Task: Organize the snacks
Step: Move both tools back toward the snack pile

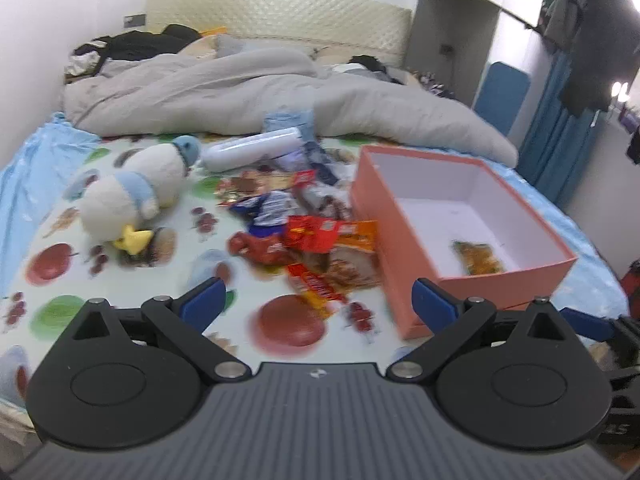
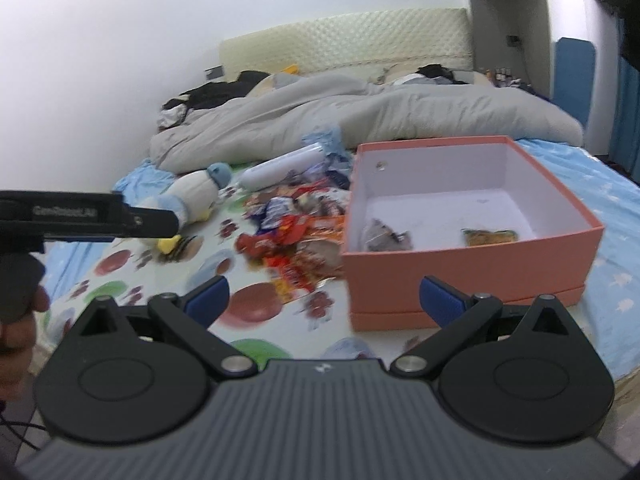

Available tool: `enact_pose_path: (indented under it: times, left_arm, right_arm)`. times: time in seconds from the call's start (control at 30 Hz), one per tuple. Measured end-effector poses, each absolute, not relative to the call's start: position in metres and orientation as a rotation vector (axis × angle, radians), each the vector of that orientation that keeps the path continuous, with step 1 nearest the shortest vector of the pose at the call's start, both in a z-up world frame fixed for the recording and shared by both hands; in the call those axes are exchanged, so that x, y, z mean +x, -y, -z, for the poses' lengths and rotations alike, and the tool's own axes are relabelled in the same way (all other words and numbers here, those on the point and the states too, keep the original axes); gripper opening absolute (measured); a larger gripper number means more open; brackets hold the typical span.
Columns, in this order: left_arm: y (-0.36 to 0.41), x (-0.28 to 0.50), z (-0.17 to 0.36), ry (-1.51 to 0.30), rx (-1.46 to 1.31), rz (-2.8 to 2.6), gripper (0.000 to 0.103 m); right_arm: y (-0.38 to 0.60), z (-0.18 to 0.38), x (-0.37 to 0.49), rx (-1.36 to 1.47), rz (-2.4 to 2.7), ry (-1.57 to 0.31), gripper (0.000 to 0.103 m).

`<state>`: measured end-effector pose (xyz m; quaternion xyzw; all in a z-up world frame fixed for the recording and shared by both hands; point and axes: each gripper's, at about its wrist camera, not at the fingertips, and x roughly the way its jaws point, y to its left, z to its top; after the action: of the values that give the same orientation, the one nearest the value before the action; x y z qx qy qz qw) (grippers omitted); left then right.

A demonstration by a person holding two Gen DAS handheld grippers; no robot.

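A bed (image 1: 48, 184) carries a grey duvet (image 1: 248, 92), an open pink box (image 2: 472, 264) and beside it a snack pile (image 1: 316, 232); two packets (image 2: 490, 237) lie inside the box. Left gripper (image 1: 318, 304) and right gripper (image 2: 324, 300) both hang wide apart, holding nothing

On the bed (image 1: 60, 208) a heap of snack packets (image 1: 308, 228) lies in the middle of the sheet. Just right of the heap stands an open box (image 1: 404, 248), its near left corner touching the packets. Two packets (image 2: 490, 237) lie in the box, apart from each other. Left of the heap lies a plush toy (image 1: 132, 196). Behind the heap rests a long container (image 1: 252, 154), and behind all of it a bunched duvet (image 1: 240, 92) stretches across the bed to the headboard (image 1: 280, 12).
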<state>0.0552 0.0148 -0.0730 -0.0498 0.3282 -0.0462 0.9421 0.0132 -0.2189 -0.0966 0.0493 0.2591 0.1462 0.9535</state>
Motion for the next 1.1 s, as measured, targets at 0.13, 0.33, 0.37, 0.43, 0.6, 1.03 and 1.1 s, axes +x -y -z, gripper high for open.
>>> enact_pose_path:
  times: [0.13, 0.33, 0.37, 0.43, 0.6, 1.03, 1.1]
  left_arm:
    - [-0.028, 0.058, 0.083, -0.691, -0.129, 0.073, 0.101]
    - [-0.04, 0.078, 0.114, -0.749, -0.15, 0.019, 0.101]
    - [-0.042, 0.082, 0.119, -0.757, -0.158, 0.016, 0.101]
    - [-0.045, 0.09, 0.127, -0.768, -0.17, 0.023, 0.101]
    - [-0.059, 0.112, 0.14, -0.776, -0.217, 0.037, 0.101]
    - [-0.101, 0.178, 0.179, -0.828, -0.337, 0.029, 0.1]
    - [-0.107, 0.192, 0.188, -0.843, -0.365, 0.037, 0.1]
  right_arm:
    - [0.209, 0.1, 0.015, 0.07, -0.303, -0.526, 0.103]
    - [0.184, 0.115, 0.024, 0.025, -0.408, -0.578, 0.072]
    - [0.18, 0.117, 0.025, 0.009, -0.423, -0.582, 0.072]
    - [0.17, 0.12, 0.027, -0.032, -0.423, -0.578, 0.063]
    - [0.152, 0.126, 0.042, -0.091, -0.409, -0.563, 0.057]
    - [0.099, 0.161, 0.1, -0.328, -0.375, -0.59, 0.042]
    - [0.096, 0.167, 0.11, -0.363, -0.356, -0.595, 0.041]
